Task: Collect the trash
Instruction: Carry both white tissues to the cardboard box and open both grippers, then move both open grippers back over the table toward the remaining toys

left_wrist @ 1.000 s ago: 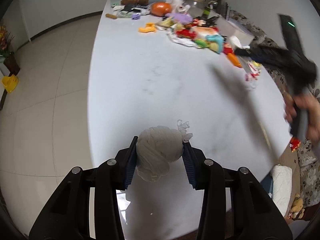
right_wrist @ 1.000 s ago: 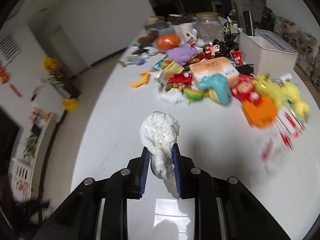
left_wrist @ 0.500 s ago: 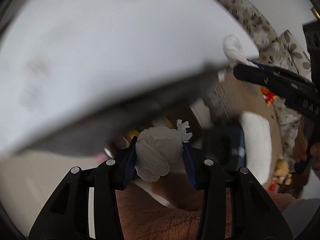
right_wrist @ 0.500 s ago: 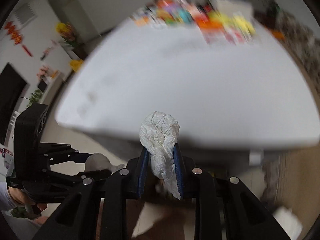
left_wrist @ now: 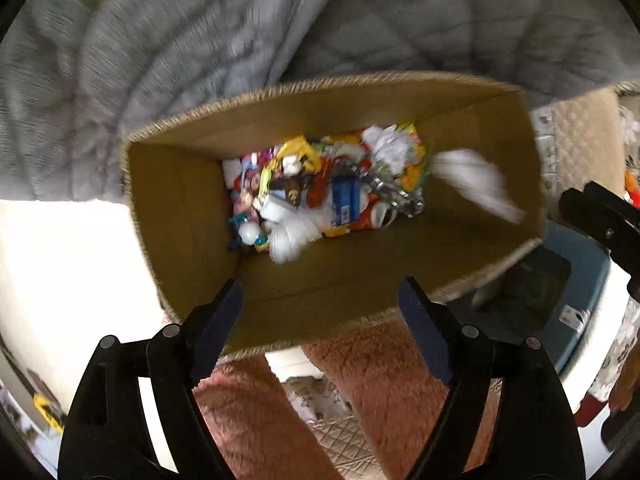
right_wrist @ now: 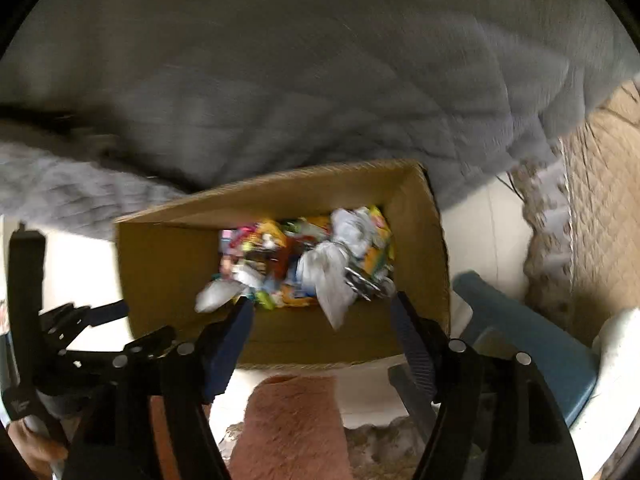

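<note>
A brown cardboard box (left_wrist: pixel 188 216) stands on the floor, with colourful trash (left_wrist: pixel 320 192) at its bottom. It also shows in the right wrist view (right_wrist: pixel 160 276). My left gripper (left_wrist: pixel 320 304) is open and empty above the box's near wall. A crumpled white tissue (left_wrist: pixel 288 236), blurred, is inside the box below it. My right gripper (right_wrist: pixel 322 316) is open and empty above the box. Another white tissue (right_wrist: pixel 328 276), blurred, is in the air inside the box; it also shows in the left wrist view (left_wrist: pixel 472 184). My left gripper also shows in the right wrist view at the left (right_wrist: pixel 80 320).
A grey quilted fabric (left_wrist: pixel 200 32) hangs behind the box. The person's legs in brown fleece (left_wrist: pixel 380 360) are just below the grippers. A blue plastic stool (right_wrist: pixel 532 340) stands right of the box. The floor (left_wrist: pixel 60 280) is pale tile.
Both grippers swung from the table down over the box and opened. Both white tissues left the fingers and are falling into the box.
</note>
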Tool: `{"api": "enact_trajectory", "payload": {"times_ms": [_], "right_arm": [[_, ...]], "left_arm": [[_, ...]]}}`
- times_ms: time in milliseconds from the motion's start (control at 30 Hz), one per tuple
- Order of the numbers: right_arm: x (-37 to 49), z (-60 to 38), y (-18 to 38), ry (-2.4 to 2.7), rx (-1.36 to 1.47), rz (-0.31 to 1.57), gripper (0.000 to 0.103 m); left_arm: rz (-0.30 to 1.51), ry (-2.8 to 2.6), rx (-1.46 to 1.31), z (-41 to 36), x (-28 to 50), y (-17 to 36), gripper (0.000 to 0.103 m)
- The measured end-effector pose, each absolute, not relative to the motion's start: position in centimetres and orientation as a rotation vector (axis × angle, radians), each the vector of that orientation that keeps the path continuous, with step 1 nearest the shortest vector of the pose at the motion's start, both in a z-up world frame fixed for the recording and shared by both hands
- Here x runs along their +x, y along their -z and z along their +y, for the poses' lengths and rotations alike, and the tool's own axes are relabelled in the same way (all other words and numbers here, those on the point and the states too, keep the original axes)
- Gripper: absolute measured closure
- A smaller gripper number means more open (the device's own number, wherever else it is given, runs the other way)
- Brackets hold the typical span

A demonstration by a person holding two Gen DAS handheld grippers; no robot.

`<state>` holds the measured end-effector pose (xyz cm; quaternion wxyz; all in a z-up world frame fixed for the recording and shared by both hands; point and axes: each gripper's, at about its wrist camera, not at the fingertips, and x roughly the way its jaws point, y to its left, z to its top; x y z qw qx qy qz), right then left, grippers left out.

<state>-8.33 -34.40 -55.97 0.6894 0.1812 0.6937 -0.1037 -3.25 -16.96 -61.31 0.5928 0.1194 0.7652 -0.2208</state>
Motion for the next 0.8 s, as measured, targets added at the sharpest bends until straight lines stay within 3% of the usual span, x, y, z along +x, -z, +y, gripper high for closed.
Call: {"api": "enact_trajectory", "payload": {"times_ms": [233,333,433,533,567,600,800], "right_arm": [[-8.6,-35.1,53.1,0.240,0.407,1.528,0.030],[-8.9,-35.0,47.9,0.203,0.416,1.461,0.030],[-8.8,-34.5,40.5,0.126,0.436,1.338,0.028],[-7.6,-33.7,31.8,0.038,0.440,1.170,0.019],[-7.0,-33.6,29.4,0.018,0.437,1.116,0.012],[-5.9,-33.4,26.8,0.006,0.422,1.052,0.006],[5.3,-33.1,19.7,0.019,0.392,0.866,0.005]], "left_arm": [[1.725,0.505,0.289,-16.6,-3.0,58.1,0.025],[1.672,0.547,0.275,-16.2,-2.9,52.9,0.025],[1.564,0.643,0.255,-15.2,-3.0,43.9,0.025],[1.436,0.703,0.236,-13.9,-2.3,35.2,0.023],[1.385,0.706,0.227,-13.4,-1.8,32.6,0.016],[1.344,0.700,0.222,-13.0,-1.3,30.8,0.014],[1.134,0.599,0.176,-10.0,5.8,22.9,0.012]]}}
